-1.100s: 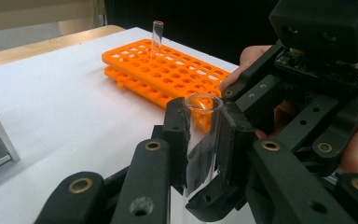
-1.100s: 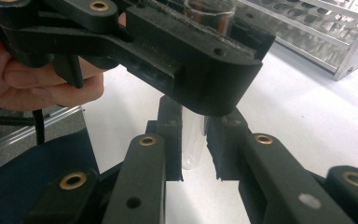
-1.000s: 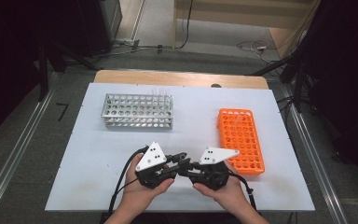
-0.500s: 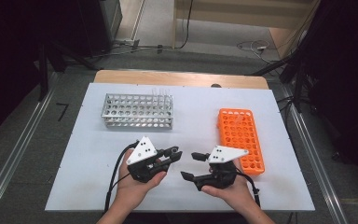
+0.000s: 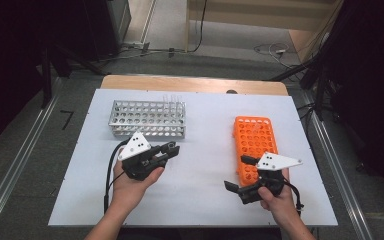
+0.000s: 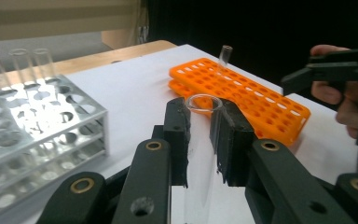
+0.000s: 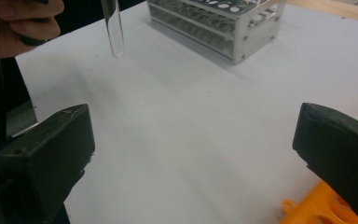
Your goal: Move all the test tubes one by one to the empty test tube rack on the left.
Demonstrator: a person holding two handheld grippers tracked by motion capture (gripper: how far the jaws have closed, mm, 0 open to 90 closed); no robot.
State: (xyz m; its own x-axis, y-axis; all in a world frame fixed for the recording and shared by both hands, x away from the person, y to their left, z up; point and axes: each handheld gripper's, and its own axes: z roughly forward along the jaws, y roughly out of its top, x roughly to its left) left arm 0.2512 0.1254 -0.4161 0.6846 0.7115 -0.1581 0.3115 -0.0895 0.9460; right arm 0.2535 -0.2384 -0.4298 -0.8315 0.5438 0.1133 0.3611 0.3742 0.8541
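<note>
The left gripper [image 6: 199, 135] is clamped on a clear test tube [image 6: 200, 154], held above the white table [image 5: 205, 150] just in front of the metal rack [image 5: 147, 119]. The right gripper [image 5: 240, 172], its jaws just spread wide with nothing between them, sits beside the orange rack [image 5: 255, 142].

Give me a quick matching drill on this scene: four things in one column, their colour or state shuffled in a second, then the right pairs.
Column one:
1. left gripper
2. right gripper
3. rack near the right gripper
4. rack near the left gripper

Column two:
A. orange plastic, one tube standing in it
B. jaws wide apart, nothing between them
C. silvery metal, several clear tubes at one end
D. jaws shut on a clear test tube

Pairs: 1-D, 2-B, 3-A, 4-C
</note>
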